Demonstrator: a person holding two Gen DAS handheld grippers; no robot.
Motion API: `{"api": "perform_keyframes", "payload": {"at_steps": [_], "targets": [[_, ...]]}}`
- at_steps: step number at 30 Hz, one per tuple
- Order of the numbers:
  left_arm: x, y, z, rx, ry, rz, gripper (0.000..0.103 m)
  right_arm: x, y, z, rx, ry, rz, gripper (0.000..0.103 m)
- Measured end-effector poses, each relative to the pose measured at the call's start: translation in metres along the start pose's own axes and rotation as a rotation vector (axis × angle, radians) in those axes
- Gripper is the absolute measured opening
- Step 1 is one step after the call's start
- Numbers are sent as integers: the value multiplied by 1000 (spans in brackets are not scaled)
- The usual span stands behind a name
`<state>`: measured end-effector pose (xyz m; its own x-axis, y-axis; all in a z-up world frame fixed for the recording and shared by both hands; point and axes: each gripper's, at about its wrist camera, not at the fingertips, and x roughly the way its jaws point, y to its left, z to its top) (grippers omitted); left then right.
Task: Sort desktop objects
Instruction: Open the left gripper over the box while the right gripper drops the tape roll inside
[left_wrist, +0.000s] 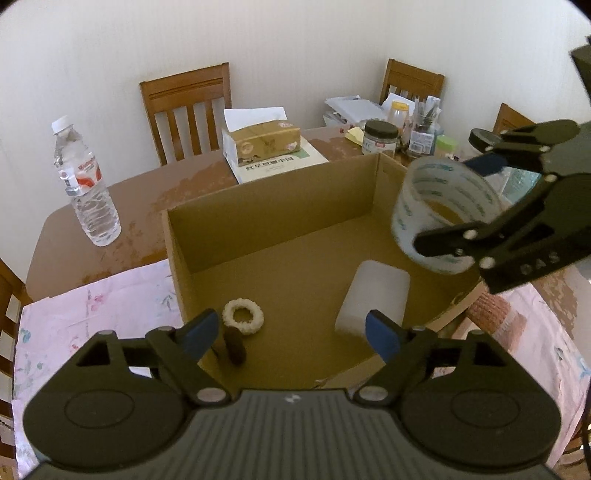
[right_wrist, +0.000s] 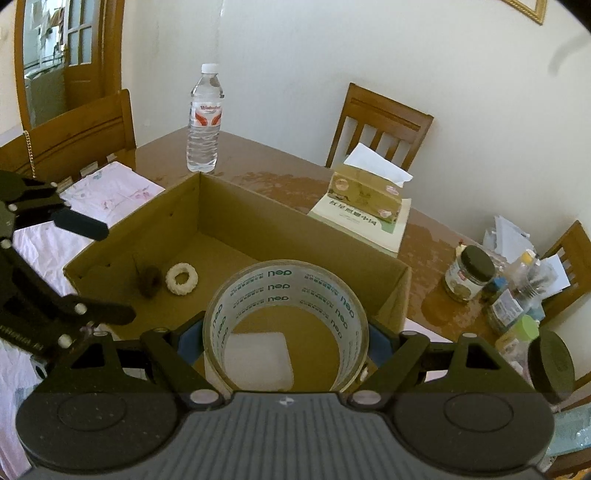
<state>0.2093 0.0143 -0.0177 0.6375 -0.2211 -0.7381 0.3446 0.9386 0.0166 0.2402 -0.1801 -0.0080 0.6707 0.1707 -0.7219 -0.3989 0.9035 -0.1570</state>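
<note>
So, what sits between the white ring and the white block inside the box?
Nothing: bare cardboard floor of the box separates the white ring from the white block in the left wrist view; the dark cylinder lies nearer the ring, off that line.

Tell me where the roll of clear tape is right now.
The tape roll is clamped in the right gripper, held above the cardboard box, over the white block lying inside.

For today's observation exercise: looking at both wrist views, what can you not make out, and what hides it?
- White block: right wrist view, its edges hidden by the tape roll held in the right gripper.
- Dark object in the cardboard box: left wrist view, partly behind the left gripper; identity unclear.
- Jar label: right wrist view, too small to read.
</note>
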Motion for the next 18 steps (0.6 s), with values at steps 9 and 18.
{"api": "perform_keyframes", "payload": {"at_steps": [9,18], "targets": [[-1,2,-1,40,9,37,88,29,8,23,-21,13,39,88],[1,9,-2,23,19,42,88,41,16,37,-43,-11,53,98]]}}
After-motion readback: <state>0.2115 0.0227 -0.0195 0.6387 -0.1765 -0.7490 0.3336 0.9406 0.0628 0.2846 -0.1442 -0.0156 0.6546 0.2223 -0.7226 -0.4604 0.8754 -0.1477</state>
